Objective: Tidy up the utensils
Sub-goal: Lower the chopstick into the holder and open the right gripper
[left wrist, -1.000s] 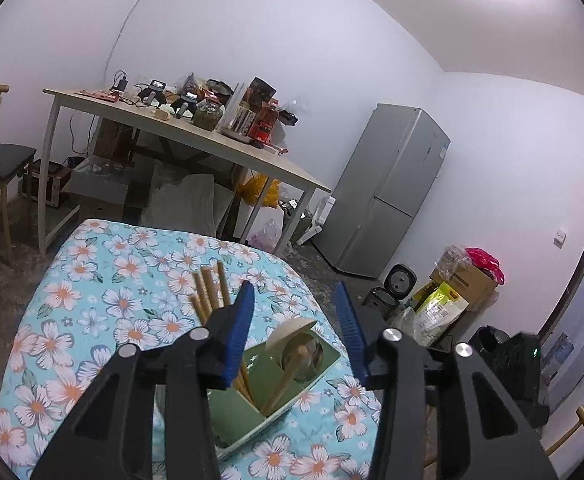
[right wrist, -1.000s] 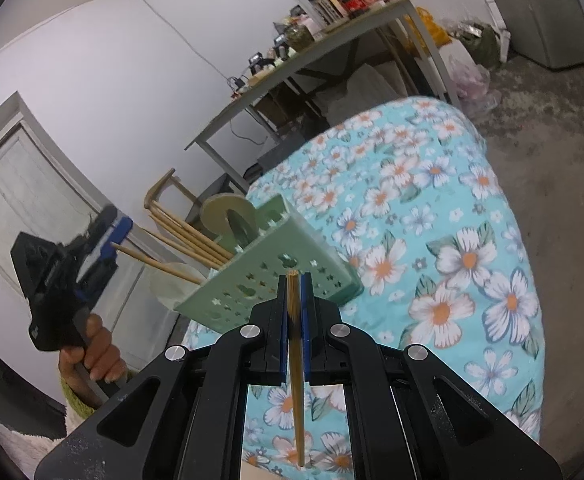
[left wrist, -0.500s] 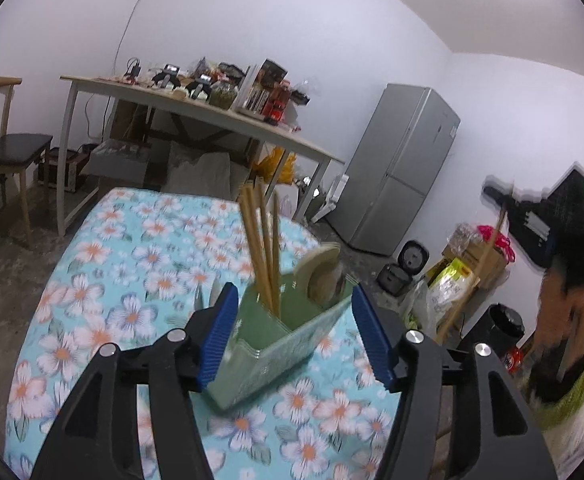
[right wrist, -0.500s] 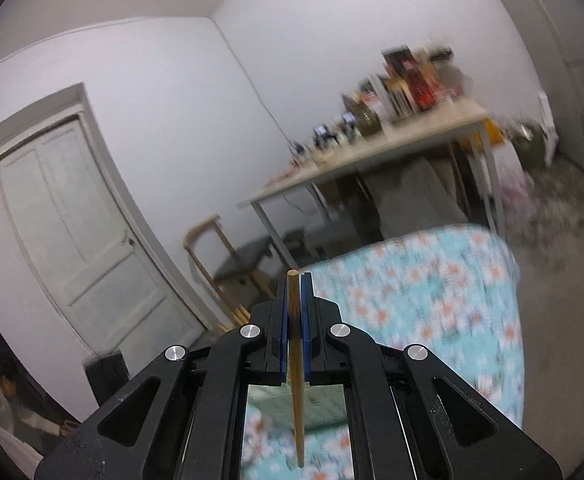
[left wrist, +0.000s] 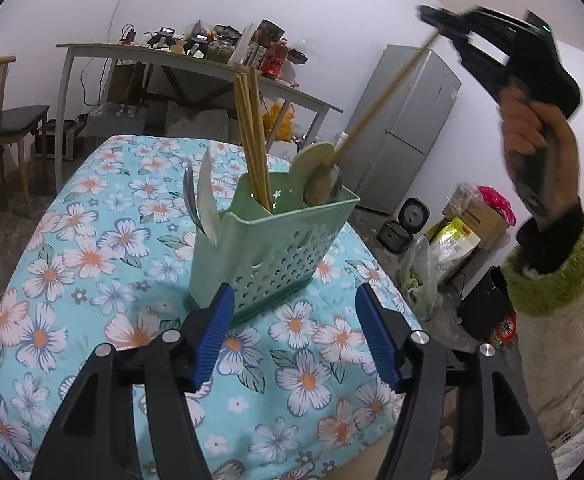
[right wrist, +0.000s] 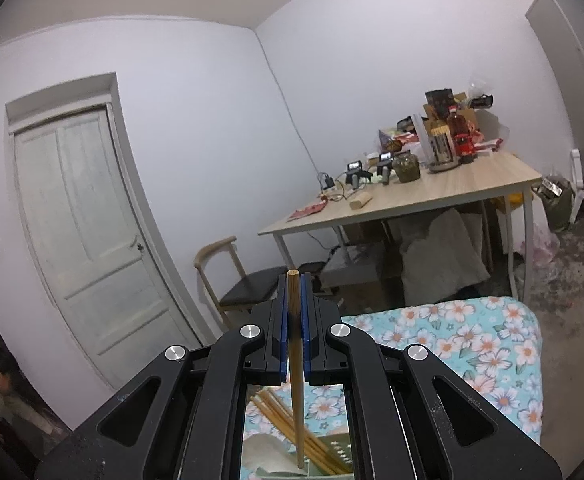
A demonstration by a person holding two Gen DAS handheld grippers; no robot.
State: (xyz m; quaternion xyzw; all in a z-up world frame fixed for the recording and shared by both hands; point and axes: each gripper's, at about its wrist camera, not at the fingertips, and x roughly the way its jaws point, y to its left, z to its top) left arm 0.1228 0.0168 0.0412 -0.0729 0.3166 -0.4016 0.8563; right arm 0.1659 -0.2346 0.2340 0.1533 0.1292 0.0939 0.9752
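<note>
A green perforated utensil holder [left wrist: 276, 248] stands upright on the floral tablecloth [left wrist: 92, 264]. It holds several wooden chopsticks [left wrist: 252, 136], a round wooden spoon [left wrist: 311, 160] and a white spoon [left wrist: 206, 196]. My left gripper [left wrist: 293, 308] sits low in front of the holder's base. Its jaws are opening and the blue pads stand clear of the holder's walls. My right gripper [left wrist: 431, 24] [right wrist: 295, 280], raised high at the right, is shut on one chopstick [left wrist: 383, 88] [right wrist: 296, 392]. That chopstick slants down, and its lower end reaches the holder's right compartment.
A person's hand [left wrist: 539, 152] with a green cuff holds the right gripper. Behind the floral table stand a cluttered wooden table [left wrist: 196, 60], a chair [left wrist: 8, 120] and a grey fridge [left wrist: 407, 128]. Bags and boxes [left wrist: 451, 240] lie on the floor at the right. A white door [right wrist: 80, 220] is at the left.
The holder, earlier tilted between the left pads, now stands upright on the cloth, with the left jaws wider and drawn back. The right gripper has risen with its chopstick above the holder.
</note>
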